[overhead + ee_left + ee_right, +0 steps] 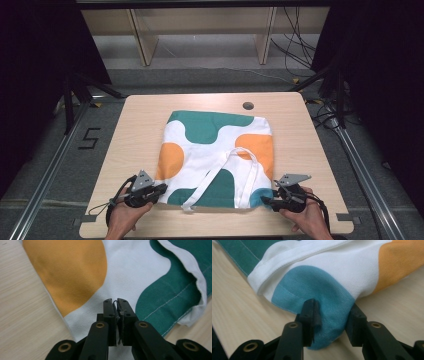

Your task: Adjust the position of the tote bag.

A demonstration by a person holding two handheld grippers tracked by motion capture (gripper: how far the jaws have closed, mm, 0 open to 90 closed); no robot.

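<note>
Over on the left, the left tongs (117, 315) sit at the near left corner of the tote bag (215, 150), jaws pressed nearly together with a thin pinch of the white fabric between them, clamped on the bag's edge. Just ahead of those tongs lies an orange patch (70, 272), and off to their right a green patch with a line of pale stitching.

Across the middle, the bag lies flat on the counter (135, 130), spread away from both tongs, its white straps (235, 175) looped loosely on top and running back toward the near hem between the two tools.

On the right, the right tongs (332, 320) stand with jaws apart, straddling the blue corner (312, 287); a bulge of that cloth sits in the gap, touching the left jaw, not yet squeezed.

My read: this is light, soft, limp cloth. It will sag and fold the moment it leaves the counter, and it won't break. The woven surface should give decent grip. The stitched hem at the corners looks the firmest place to hold; a shallow pinch could slip free under tension.
</note>
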